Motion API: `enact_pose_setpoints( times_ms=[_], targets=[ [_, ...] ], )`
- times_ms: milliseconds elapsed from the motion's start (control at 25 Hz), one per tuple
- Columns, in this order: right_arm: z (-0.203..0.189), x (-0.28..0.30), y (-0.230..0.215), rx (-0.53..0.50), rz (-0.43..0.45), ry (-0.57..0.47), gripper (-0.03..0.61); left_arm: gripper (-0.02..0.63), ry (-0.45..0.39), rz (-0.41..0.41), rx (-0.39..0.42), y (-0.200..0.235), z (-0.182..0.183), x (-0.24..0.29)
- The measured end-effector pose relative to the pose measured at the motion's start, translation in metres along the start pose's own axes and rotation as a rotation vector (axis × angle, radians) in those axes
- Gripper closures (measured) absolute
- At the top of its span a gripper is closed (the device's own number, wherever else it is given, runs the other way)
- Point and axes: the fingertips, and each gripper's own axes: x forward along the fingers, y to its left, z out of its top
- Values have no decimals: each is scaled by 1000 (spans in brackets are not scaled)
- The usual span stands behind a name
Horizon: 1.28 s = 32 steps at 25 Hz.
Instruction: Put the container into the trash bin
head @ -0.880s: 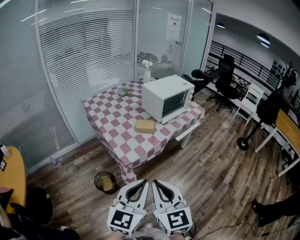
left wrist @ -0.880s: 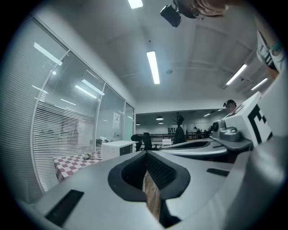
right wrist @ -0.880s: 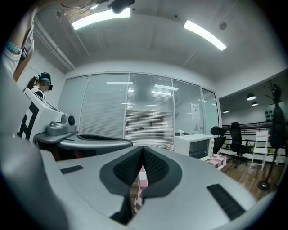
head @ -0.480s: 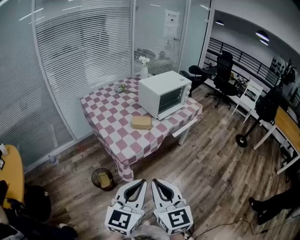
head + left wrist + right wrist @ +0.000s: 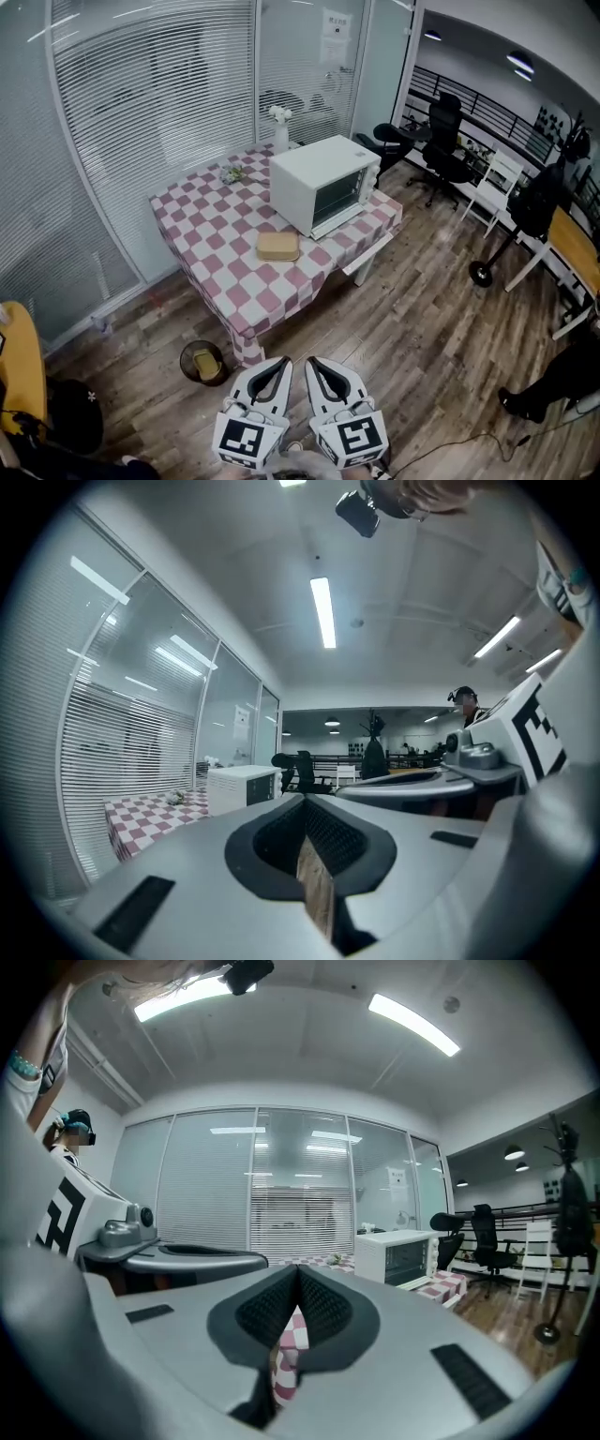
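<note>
A flat tan container [image 5: 277,246] lies on the red-and-white checked table [image 5: 202,244], in front of a white toaster oven [image 5: 323,184]. On the wood floor by the table's near corner stands a small round dark trash bin [image 5: 202,362] with something yellowish inside. My left gripper [image 5: 280,362] and right gripper [image 5: 313,362] are side by side at the bottom of the head view, well short of the table, level with the bin and to its right. Both are shut and hold nothing. In the gripper views the left gripper [image 5: 305,800] and right gripper [image 5: 298,1270] have their tips together.
Glass walls with blinds [image 5: 159,103] stand behind the table. A white vase of flowers [image 5: 279,131] is at its far edge. Office chairs [image 5: 441,150] and a white chair [image 5: 492,192] are at the right. A person's legs [image 5: 553,384] show at the right edge, a yellow table [image 5: 19,366] at the left.
The head view has drifted, so the table, oven and bin sit slightly further left in the frame. Both grippers keep their place and stay shut. The person at the right edge has shifted.
</note>
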Motion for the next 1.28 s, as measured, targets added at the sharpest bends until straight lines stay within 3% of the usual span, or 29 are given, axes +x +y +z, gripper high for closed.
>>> enact_pose_setpoints(
  times_ms=[600, 1280],
  targets=[
    [18, 153, -47, -17, -69, 1, 586, 611, -37, -122, 17, 115, 26, 119],
    [5, 259, -32, -20, -41, 57, 584, 611, 6, -116, -6, 212, 10, 150]
  ],
)
